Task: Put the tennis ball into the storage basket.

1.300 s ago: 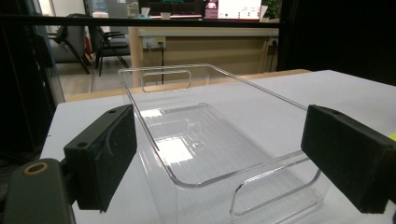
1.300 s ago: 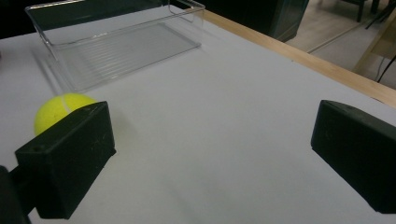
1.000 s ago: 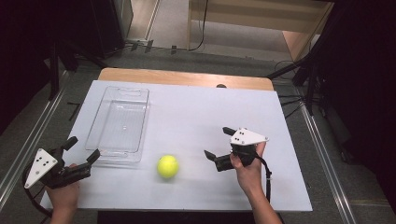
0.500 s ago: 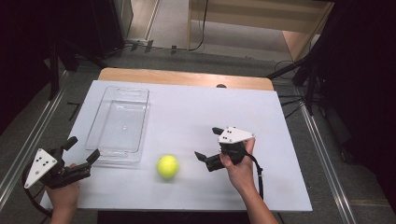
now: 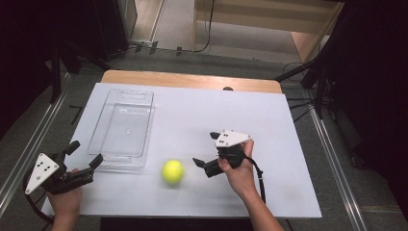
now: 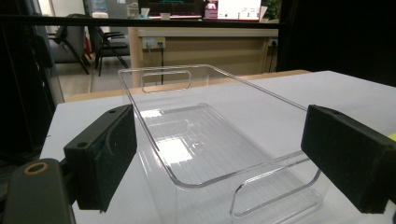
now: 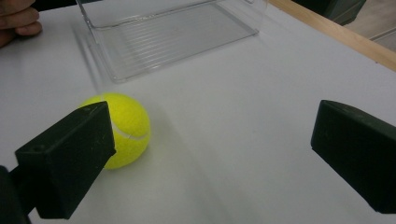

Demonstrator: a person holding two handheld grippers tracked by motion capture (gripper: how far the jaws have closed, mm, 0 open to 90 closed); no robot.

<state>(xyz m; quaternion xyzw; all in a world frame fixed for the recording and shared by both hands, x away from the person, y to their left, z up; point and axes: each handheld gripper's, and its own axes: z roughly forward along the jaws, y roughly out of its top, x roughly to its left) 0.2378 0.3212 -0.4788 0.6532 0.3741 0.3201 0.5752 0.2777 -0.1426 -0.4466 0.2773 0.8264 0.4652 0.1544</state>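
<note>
In the high view the right tool (image 5: 204, 151) sits low and right of centre, and over the last second it has slid leftward across the counter (image 5: 269, 125) toward the ball (image 5: 172, 172), closing most of the gap that lay between them. Its jaws are spread wide, tips pointing at the ball but not yet around it. In the right gripper view the ball (image 7: 122, 129) lies at the lower left, partly behind the near jaw, so the line of approach looks a little off: the ball is beside the opening, not centred in it. The ball itself has not moved and rests on the bare counter, just below and right of the bin's (image 5: 122, 127) near corner. At the lower left of the high view the left tool (image 5: 82, 156) has stayed put, jaws wide, at the bin's near end; in the left gripper view the bin (image 6: 205, 135) stands between its jaws with nothing in it. My reading is that the reach is nearly done; the right tool probably needs a small shift to bracket the ball before closing, with the bin as the likely target.
</note>
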